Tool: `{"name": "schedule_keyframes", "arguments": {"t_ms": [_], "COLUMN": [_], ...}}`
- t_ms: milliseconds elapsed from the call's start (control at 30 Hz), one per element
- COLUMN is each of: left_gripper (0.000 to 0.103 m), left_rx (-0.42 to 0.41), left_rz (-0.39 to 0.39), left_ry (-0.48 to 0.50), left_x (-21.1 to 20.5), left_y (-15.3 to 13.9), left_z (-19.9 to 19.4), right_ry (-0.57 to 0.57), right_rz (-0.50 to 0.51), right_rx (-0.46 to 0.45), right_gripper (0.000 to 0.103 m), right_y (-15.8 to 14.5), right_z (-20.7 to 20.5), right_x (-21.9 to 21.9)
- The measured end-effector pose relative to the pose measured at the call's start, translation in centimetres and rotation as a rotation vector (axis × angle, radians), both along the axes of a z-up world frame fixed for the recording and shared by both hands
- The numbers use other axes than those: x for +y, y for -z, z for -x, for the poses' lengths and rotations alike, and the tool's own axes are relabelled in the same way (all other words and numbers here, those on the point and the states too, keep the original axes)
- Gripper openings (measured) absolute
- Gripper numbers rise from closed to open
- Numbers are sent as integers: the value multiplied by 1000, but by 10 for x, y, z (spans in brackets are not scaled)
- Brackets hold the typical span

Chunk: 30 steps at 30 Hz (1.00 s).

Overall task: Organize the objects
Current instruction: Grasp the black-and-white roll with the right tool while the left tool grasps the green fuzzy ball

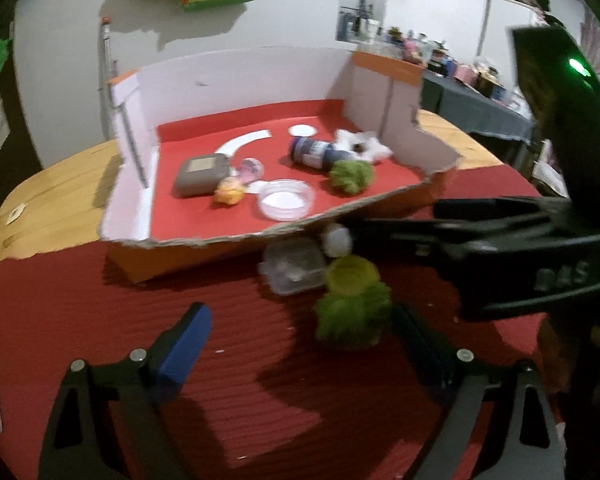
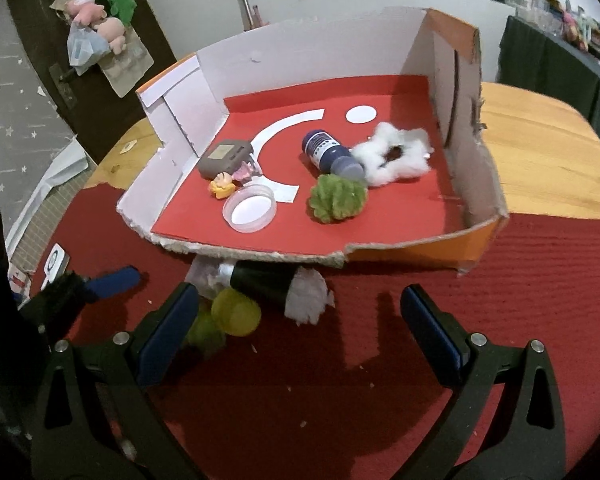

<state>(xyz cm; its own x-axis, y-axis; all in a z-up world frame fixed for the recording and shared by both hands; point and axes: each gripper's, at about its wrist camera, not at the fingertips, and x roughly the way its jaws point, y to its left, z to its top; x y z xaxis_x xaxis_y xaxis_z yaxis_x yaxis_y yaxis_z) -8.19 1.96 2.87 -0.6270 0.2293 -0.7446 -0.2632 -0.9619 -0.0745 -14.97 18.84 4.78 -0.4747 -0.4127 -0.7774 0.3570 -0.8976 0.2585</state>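
A green fuzzy toy with a yellow-green cup on top (image 1: 352, 304) stands on the red mat just in front of the cardboard box (image 1: 204, 242). My left gripper (image 1: 302, 316) is open around the toy, which sits near its right finger (image 1: 416, 340) without being pressed. A black tube with a white fluffy end (image 2: 276, 284) lies beside the yellow-green cup (image 2: 236, 312). My right gripper (image 2: 300, 294) is open over the tube, its left finger (image 2: 168, 332) next to the cup. In the left wrist view the right gripper's body (image 1: 520, 256) reaches in from the right.
The red-lined box (image 2: 484, 184) holds a grey case (image 2: 226, 158), a small figure (image 2: 222, 186), a clear round dish (image 2: 250, 208), a dark blue bottle (image 2: 328, 154), a green pom-pom (image 2: 338, 198) and white fluff (image 2: 396, 156). A clear plastic box (image 1: 292, 270) lies by the toy.
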Motion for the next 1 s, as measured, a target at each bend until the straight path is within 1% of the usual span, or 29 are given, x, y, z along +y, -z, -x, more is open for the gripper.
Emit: {"name": "schedule_keyframes", "arguments": {"t_ms": [67, 167, 233, 267, 300, 333, 367, 433, 467, 533, 567, 667, 733, 800, 900, 1000], "left_gripper": [92, 83, 76, 75, 71, 66, 64, 54, 52, 40, 38, 37, 37, 37, 36, 36], "left_rx": [2, -7, -19, -23, -26, -29, -31, -33, -34, -39, -42, -39, -38, -38, -44, -46], "left_rz": [-5, -17, -25, -29, -33, -38, -43, -54, -60, -70, -74, -71, -72, -70, -65, -65], "left_ry": [13, 29, 35, 37, 39, 43, 47, 57, 63, 75, 81, 86, 84, 83, 80, 77], "left_x": [4, 7, 7, 7, 7, 7, 7, 7, 7, 7, 8, 7, 7, 6, 6, 4], "left_y": [0, 1, 3, 4, 4, 4, 4, 4, 3, 3, 2, 1, 0, -1, 0, -1], "left_z": [0, 2, 3, 4, 4, 4, 4, 4, 4, 2, 2, -1, -2, -2, -2, -4], "right_ry": [-2, -6, -9, -15, -22, -28, -33, -44, -52, -62, -64, -63, -61, -60, -66, -73], "right_rz": [2, -15, -22, -18, -11, -10, -17, 1, 6, -3, -11, -3, 3, 4, 0, 32], "right_rx": [-5, -9, -14, -25, -33, -34, -24, -28, -33, -33, -31, -31, -27, -22, -27, -45], "right_gripper": [101, 95, 82, 78, 74, 73, 72, 61, 58, 54, 54, 49, 41, 37, 37, 37], "right_y": [1, 4, 7, 11, 13, 14, 14, 13, 13, 12, 12, 11, 9, 6, 7, 10], "right_z": [3, 8, 10, 11, 11, 11, 10, 10, 9, 8, 7, 4, 1, -1, -1, 1], "right_x": [-3, -8, -10, -12, -12, -13, -15, -15, -16, -17, -18, -15, -12, -10, -10, -9]}}
